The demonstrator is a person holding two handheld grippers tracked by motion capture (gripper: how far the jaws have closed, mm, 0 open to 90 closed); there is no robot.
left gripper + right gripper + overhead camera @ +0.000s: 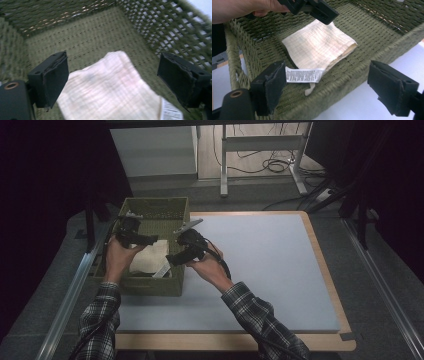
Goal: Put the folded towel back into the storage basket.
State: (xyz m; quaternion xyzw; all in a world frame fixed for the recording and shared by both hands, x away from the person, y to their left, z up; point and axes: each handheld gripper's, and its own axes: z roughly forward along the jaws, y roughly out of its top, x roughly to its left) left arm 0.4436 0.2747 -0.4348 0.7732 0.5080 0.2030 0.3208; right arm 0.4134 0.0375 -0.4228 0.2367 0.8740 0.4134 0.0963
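Two grippers: I am holding both over the basket (150, 287) at the bench's left edge.
Left gripper (113, 80): jaws apart, empty; lowering could snag weave.
Cloth (319, 48): lying folded on basket floor.
Right gripper (329, 88): jaws apart; dangling label (304, 75) could catch.

High view: the folded cloth (150, 257) in the basket (150, 287) is partly covered by both grippers. Left gripper view: the cloth's near end and its label (171, 112) run off the bottom edge; the weave is motion-blurred. Right gripper view: the label's print (304, 75) is too small to read.
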